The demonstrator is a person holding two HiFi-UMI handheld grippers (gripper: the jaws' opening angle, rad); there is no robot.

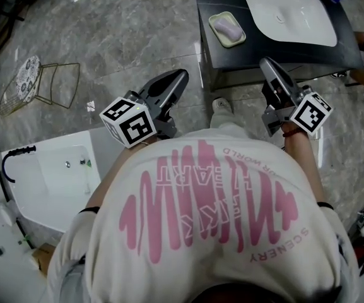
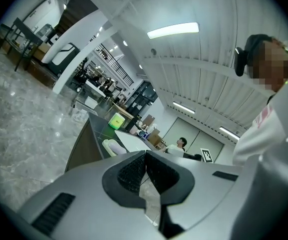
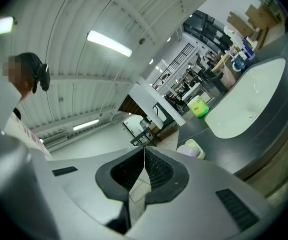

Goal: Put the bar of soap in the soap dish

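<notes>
Probably a showroom: several washbasins [image 1: 292, 14]

Dark worktop [image 1: 257, 54] carries a white basin [image 1: 289, 14] and, just beside it, the soap dish [image 1: 214, 22], the bar of soap [image 1: 230, 28] lying inside.

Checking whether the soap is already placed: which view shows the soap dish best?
The head view: it looks down on the soap dish on the dark counter, with the pale bar of soap lying in it. The left gripper view and the right gripper view each show the dish small and side-on, beyond the jaws.
</notes>
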